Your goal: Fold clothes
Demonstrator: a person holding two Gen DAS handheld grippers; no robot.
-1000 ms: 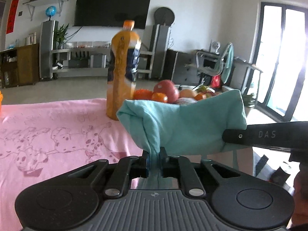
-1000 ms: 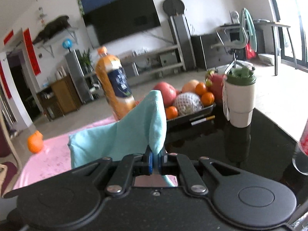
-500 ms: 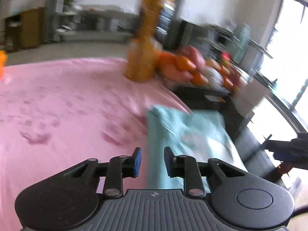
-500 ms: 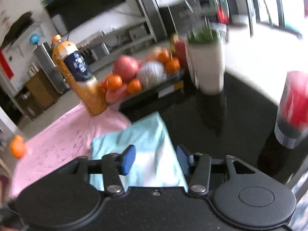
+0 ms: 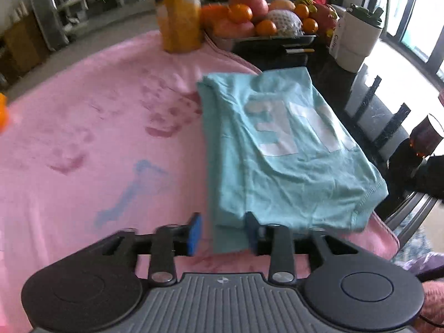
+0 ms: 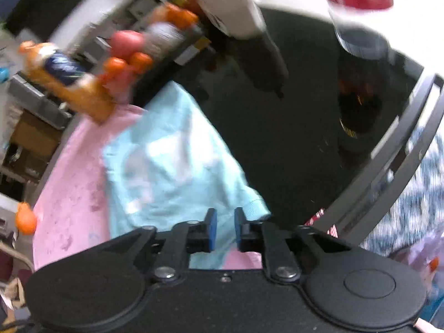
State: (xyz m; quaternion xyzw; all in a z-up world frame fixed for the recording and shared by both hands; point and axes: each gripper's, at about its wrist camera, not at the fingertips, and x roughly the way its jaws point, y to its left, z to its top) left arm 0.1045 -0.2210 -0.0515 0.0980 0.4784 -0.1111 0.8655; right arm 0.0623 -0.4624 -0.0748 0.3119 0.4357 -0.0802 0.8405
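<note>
A teal shirt [image 5: 291, 166] with white letters lies folded flat, half on the pink patterned cloth [image 5: 97, 138] and half on the black tabletop. My left gripper [image 5: 223, 233] hangs at its near edge with the jaws opening; a corner of the shirt lies loose between the fingers, against the right pad [image 5: 251, 230]. In the blurred right wrist view the same shirt [image 6: 172, 172] lies ahead. My right gripper [image 6: 225, 226] sits over its near right corner, jaws closing a little with a gap left, and the pads do not press the fabric.
An orange juice bottle [image 5: 180, 22], a tray of fruit [image 5: 258, 25] and a white cup with a green lid [image 5: 358, 41] stand beyond the shirt. A red-topped dark tumbler [image 6: 358, 14] stands on the black table [image 6: 291, 138]. A grey chair back [image 6: 388, 166] is at the right.
Both grippers were shut on the raised shirt. They let go, and it now lies flat. Both grippers have tilted down and drawn back to its near edge.
</note>
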